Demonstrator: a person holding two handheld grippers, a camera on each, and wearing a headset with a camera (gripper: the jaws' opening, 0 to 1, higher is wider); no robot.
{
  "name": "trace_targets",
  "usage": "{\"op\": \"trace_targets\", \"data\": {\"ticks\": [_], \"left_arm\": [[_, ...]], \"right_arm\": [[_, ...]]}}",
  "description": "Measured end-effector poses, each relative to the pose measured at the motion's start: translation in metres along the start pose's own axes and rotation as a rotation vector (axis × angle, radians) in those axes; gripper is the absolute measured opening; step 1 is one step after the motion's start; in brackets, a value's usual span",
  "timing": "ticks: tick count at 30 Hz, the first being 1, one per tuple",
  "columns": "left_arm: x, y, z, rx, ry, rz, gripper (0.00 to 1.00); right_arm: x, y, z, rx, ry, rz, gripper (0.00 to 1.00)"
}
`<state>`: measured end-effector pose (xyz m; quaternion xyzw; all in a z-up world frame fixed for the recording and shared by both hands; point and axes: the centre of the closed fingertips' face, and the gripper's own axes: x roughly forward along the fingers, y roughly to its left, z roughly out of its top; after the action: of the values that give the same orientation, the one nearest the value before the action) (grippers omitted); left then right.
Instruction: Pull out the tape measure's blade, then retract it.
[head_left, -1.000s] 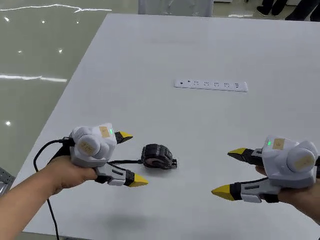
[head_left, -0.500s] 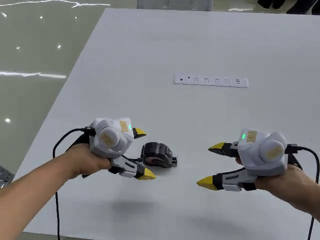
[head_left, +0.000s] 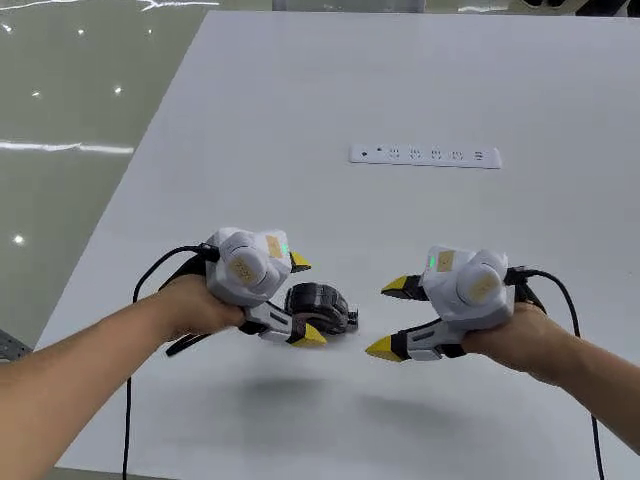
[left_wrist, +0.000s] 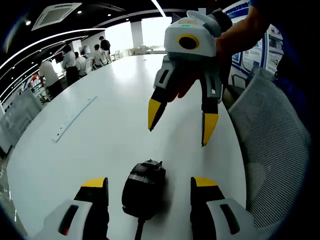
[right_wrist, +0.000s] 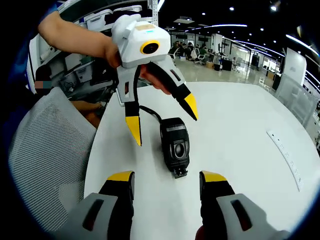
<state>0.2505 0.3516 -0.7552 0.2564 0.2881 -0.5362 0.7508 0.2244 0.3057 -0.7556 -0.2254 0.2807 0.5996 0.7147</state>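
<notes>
lying low in the frame on the bench (head_left: 300, 120), the tape measure (head_left: 318, 308) is unclamped between the spread fingers of the left gripper (head_left: 306, 300), the right gripper (head_left: 385, 319) nearby also spread; pulling and retracting both seem to remain.

In the head view the white left gripper (head_left: 306, 300) covers the left part of the black ribbed plastic tape measure (head_left: 332, 305), and the white table (head_left: 300, 120) is cut off by the picture's right edge. The sockets of the long white power strip (head_left: 424, 155), toward the table's far edge, are too small to tell apart. In the left gripper view the tape measure's black strap (left_wrist: 139, 229) runs out at the bottom edge.
</notes>
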Motion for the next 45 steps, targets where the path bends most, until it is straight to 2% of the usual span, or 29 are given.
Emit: {"op": "trace_targets", "data": {"ticks": [8,15,22,32,39,45], "left_arm": [[0.014,0.004,-0.003,0.049,0.035,-0.036,0.58],[0.021,0.001,-0.006,0.085,0.056,-0.073,0.52],[0.023,-0.001,-0.010,0.099,0.073,-0.091,0.46],[0.021,0.005,-0.013,0.111,0.095,-0.084,0.38],[0.020,0.004,-0.016,0.128,0.121,-0.103,0.35],[0.021,0.004,-0.019,0.146,0.140,-0.108,0.32]], "right_arm": [[0.021,-0.005,-0.011,-0.040,0.040,0.034,0.46],[0.034,-0.011,-0.018,-0.068,0.067,0.057,0.43],[0.045,-0.016,-0.024,-0.077,0.073,0.084,0.40],[0.057,-0.015,-0.030,-0.117,0.092,0.123,0.32],[0.063,-0.018,-0.033,-0.103,0.090,0.131,0.30],[0.068,-0.022,-0.033,-0.112,0.085,0.124,0.22]]}}
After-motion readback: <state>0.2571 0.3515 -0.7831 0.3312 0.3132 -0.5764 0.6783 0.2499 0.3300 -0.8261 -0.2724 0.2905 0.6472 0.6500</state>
